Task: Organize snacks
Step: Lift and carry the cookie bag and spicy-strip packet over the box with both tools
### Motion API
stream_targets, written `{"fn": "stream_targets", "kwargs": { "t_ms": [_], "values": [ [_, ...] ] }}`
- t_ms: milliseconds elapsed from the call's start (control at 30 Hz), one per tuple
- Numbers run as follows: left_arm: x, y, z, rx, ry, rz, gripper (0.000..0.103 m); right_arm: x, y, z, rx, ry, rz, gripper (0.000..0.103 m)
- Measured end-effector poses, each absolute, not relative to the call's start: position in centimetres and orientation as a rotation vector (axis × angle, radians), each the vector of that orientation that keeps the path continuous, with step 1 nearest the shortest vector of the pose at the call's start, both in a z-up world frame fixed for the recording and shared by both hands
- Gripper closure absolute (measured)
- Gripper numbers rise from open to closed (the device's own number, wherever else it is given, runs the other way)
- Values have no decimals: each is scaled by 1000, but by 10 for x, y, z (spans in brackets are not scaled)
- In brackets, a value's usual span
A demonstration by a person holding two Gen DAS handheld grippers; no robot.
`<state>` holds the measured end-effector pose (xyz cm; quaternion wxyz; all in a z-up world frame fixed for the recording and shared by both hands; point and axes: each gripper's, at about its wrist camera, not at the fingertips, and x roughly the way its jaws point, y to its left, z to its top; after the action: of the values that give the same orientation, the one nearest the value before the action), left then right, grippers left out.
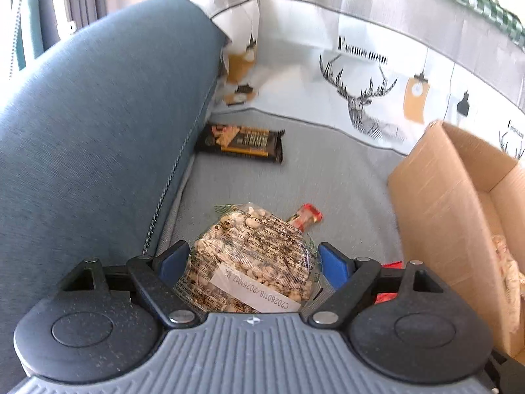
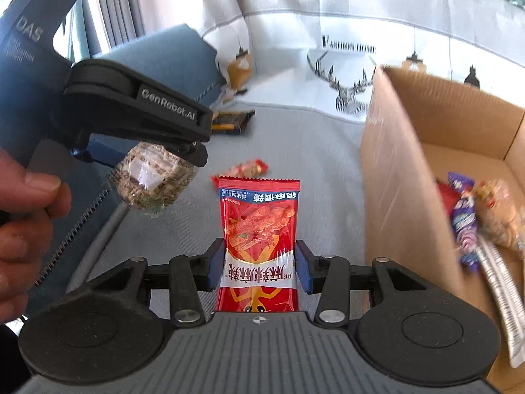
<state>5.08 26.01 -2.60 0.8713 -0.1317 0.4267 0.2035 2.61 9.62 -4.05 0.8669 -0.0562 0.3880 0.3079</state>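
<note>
Gripping a clear round pack of pale puffed snack [image 1: 252, 259] in my left claw [image 1: 252, 259], I clamp my right claw [image 2: 259, 264] on a glossy red packet [image 2: 259, 239] beside the cardboard box [image 2: 403, 177].

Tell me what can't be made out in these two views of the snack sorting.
- Brown cardboard box, left wrist view: its near wall and the picture's edge hide most of the contents.
- Small red-and-yellow wrapped snack on the grey seat: partly behind the clear round pack of puffed grains, so its print is unreadable.
- Dark rectangular snack bar, right wrist view: partly covered by the left claw, and blurred.
</note>
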Motion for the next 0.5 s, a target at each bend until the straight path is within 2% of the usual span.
{"fn": "stream_targets", "kwargs": {
  "t_ms": [500],
  "values": [
    [33,245,18,-265,728,434,15,21,73,14,-84,650,651,57]
  ]
}}
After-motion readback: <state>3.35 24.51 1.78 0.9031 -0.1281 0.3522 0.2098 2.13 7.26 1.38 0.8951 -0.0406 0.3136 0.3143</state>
